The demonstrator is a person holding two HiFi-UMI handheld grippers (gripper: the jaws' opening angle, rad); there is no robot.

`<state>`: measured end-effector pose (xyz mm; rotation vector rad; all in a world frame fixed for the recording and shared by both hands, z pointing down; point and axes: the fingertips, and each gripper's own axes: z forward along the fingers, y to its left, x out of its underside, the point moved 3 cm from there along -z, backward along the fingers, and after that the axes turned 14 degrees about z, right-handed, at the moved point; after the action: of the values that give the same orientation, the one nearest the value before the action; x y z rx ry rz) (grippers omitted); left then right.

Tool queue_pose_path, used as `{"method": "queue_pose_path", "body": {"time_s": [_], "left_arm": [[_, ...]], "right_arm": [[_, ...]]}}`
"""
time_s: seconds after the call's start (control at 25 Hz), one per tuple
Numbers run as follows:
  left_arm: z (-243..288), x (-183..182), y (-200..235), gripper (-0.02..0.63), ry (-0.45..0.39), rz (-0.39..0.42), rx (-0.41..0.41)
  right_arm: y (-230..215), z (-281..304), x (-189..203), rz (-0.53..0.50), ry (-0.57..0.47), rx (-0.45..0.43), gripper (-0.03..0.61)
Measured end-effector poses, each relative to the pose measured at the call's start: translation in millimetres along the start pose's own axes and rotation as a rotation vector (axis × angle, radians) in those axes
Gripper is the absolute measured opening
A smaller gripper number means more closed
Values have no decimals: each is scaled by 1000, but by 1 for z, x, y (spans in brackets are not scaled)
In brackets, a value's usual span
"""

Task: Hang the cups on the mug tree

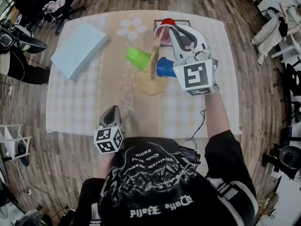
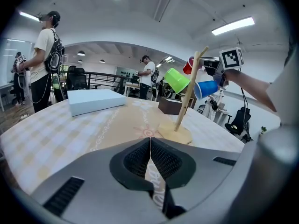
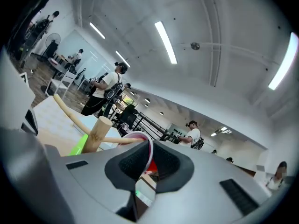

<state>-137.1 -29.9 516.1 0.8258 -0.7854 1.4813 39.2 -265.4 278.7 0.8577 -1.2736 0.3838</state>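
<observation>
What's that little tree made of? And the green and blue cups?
Tree: looks like bare wood, pale tan and matte, with an unpainted stem and flat base. Green cup and blue cup: probably plastic, with bright even colour and a smooth, slightly shiny surface, though I can't be sure.

Three plastic cups are in view, one of each colour: one green cup [image 1: 138, 58], one blue cup [image 1: 165, 67] and one red cup [image 1: 167, 23] with a white rim. There is one wooden mug tree [image 1: 153, 81], a single post on a flat base, near the middle of the one table [image 1: 70, 107], which carries one checked cloth [image 1: 221, 55] with a beige runner. Two boxes lie on it: one flat pale blue box [image 1: 80, 48] toward the far left corner and one dark brown box [image 2: 170, 105] at the far edge. Two grey hand-held grippers show, the left gripper [image 1: 113, 109] and the right gripper [image 1: 170, 31].
</observation>
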Motion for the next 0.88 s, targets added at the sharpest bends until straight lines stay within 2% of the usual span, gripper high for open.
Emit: {"method": "queue_pose_path", "body": {"time_s": [0.2, 0.64, 0.88], "left_arm": [[1, 1, 1, 23, -1, -3, 0], [-3, -2, -2, 23, -7, 1, 1], [-2, -1, -4, 23, -9, 4, 7]], "right_arm": [[10, -6, -4, -164, -38, -2, 38], [17, -17, -5, -210, -60, -3, 45], [26, -22, 3, -351, -45, 9, 40]]}}
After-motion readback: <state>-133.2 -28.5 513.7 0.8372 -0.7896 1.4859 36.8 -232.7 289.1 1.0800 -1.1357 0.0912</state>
